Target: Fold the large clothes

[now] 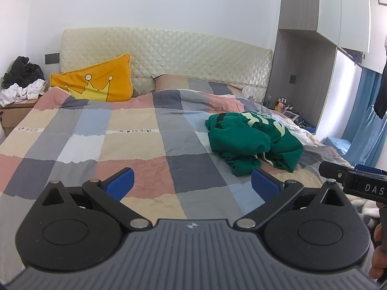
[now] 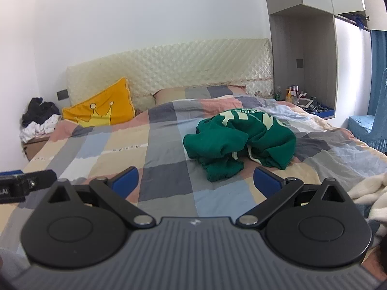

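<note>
Nearest, the left gripper (image 1: 192, 183) hangs over the foot of the checked quilt (image 1: 135, 149), its blue fingers (image 1: 121, 183) spread wide with nothing between them. The right gripper (image 2: 196, 183) sits just beside it, spread the same way and also empty. Beyond both, the green top (image 2: 239, 140) lies crumpled in a heap on the quilt, towards the right side of the bed, clear of either gripper. Farther back, a yellow pillow (image 1: 96, 82) leans on the headboard (image 1: 169, 48).
</note>
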`<state>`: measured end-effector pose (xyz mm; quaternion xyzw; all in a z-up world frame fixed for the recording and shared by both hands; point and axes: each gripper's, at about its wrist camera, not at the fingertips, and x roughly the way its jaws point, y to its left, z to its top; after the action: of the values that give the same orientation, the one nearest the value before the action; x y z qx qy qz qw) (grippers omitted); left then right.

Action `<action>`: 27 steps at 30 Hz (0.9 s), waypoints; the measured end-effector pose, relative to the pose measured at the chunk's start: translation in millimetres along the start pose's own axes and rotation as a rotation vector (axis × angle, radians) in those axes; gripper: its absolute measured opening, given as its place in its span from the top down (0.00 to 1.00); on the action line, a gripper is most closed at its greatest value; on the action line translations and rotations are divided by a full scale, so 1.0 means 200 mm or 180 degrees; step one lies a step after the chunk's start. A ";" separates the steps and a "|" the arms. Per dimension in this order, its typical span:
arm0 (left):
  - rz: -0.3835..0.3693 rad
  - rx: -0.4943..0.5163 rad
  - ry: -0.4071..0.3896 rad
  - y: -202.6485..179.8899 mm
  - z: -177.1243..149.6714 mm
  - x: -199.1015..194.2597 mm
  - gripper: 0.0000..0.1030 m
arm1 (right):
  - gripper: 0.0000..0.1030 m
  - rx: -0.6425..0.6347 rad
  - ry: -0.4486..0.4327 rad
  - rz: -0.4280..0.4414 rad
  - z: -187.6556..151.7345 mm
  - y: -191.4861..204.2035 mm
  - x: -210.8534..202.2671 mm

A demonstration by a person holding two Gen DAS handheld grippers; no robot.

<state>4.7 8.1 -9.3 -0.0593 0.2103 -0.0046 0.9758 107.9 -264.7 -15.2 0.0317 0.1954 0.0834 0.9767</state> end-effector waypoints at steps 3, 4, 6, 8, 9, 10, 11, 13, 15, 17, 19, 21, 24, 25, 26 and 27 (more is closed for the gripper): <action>-0.0040 0.0021 -0.0026 -0.05 0.01 -0.03 0.00 | 0.00 0.0012 -0.0065 -0.0011 0.04 -0.02 -0.03; -0.0057 0.0016 -0.0038 -0.06 0.02 -0.03 0.00 | 0.00 0.0031 -0.0073 -0.0003 0.05 -0.03 -0.04; -0.0135 -0.0024 -0.0034 -0.10 0.04 -0.04 0.00 | 0.00 0.0050 -0.0134 0.0026 0.07 -0.05 -0.07; -0.0205 -0.0041 -0.0052 -0.14 0.06 -0.04 0.00 | 0.00 0.0001 -0.0192 0.0011 0.10 -0.07 -0.09; -0.0222 -0.0039 -0.0049 -0.17 0.08 -0.03 0.00 | 0.00 -0.0004 -0.0184 0.0017 0.12 -0.09 -0.09; -0.0259 -0.0041 -0.0036 -0.21 0.11 -0.02 0.00 | 0.00 -0.0009 -0.0177 0.0034 0.15 -0.11 -0.10; -0.0304 -0.0048 -0.0026 -0.23 0.14 0.00 0.00 | 0.00 -0.0019 -0.0179 0.0044 0.19 -0.13 -0.10; -0.0382 -0.0105 0.0026 -0.29 0.22 0.05 0.00 | 0.00 -0.0088 -0.0183 0.0043 0.26 -0.17 -0.11; -0.0411 -0.0123 0.0028 -0.34 0.32 0.09 0.00 | 0.00 -0.0137 -0.0142 0.0081 0.35 -0.20 -0.11; -0.0428 -0.0126 0.0035 -0.40 0.42 0.14 0.00 | 0.00 -0.0291 -0.0071 -0.0016 0.44 -0.22 -0.10; -0.0481 -0.0155 0.0107 -0.45 0.53 0.19 0.00 | 0.00 -0.0464 0.0059 -0.0017 0.52 -0.23 -0.06; -0.0469 -0.0135 0.0189 -0.51 0.62 0.26 0.00 | 0.00 -0.0442 0.0321 0.0011 0.57 -0.25 0.02; -0.0384 0.0050 0.0218 -0.59 0.74 0.35 0.00 | 0.00 -0.0235 0.0754 0.0169 0.63 -0.30 0.14; -0.0375 0.0100 0.0246 -0.62 0.77 0.40 0.00 | 0.00 -0.0164 0.0810 0.0173 0.63 -0.31 0.17; -0.0374 0.0119 0.0290 -0.64 0.79 0.45 0.00 | 0.00 -0.0130 0.0822 0.0152 0.63 -0.33 0.20; -0.0376 0.0121 0.0368 -0.65 0.80 0.51 0.00 | 0.00 -0.0103 0.0816 0.0101 0.62 -0.33 0.23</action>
<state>165.1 -106.0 109.6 -0.0527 0.2623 -0.0696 0.9610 207.5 -325.9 75.9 0.0081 0.3167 0.1054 0.9426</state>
